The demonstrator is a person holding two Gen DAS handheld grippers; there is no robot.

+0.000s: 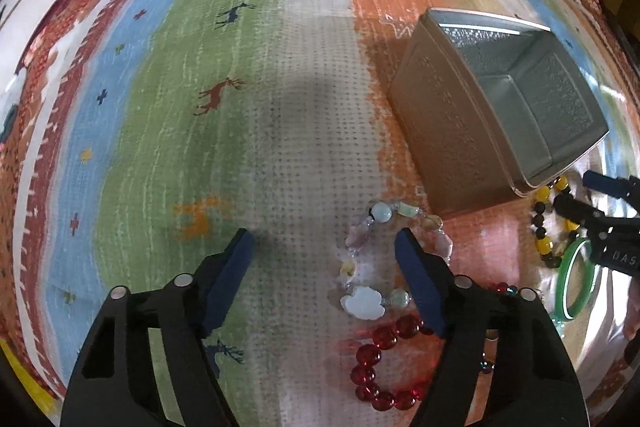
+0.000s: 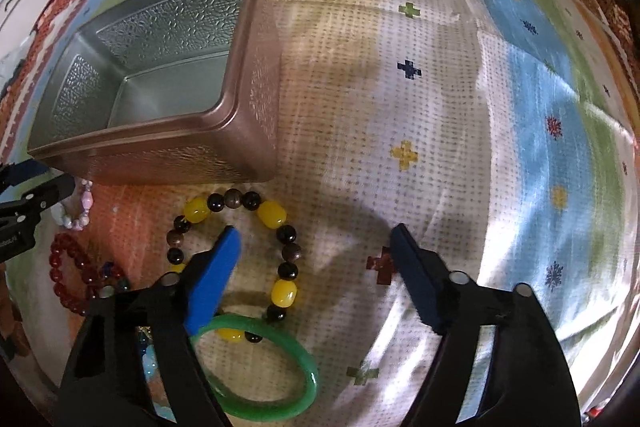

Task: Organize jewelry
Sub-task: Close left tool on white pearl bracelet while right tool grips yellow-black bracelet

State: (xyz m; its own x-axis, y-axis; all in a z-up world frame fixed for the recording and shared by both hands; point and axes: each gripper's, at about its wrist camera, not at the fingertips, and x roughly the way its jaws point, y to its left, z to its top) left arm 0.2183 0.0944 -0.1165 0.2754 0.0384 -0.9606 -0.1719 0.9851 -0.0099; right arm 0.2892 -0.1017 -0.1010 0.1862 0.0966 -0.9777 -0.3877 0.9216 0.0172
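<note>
An empty embossed metal tin (image 1: 504,107) stands on the patterned cloth; it also shows in the right wrist view (image 2: 160,75). My left gripper (image 1: 326,241) is open and empty, its right finger over a pale bead bracelet (image 1: 362,301). A red bead bracelet (image 1: 376,359) lies just below it. My right gripper (image 2: 316,239) is open and empty above a yellow-and-black bead bracelet (image 2: 272,215) and a green bangle (image 2: 276,403). The right gripper also shows in the left wrist view (image 1: 576,197), beside the tin.
The striped, patterned cloth (image 1: 180,107) covers the whole surface. In the right wrist view the red bracelet (image 2: 64,267) and the pale bracelet (image 2: 78,215) lie left of the yellow one, with small blue beads (image 2: 146,351) near the bangle.
</note>
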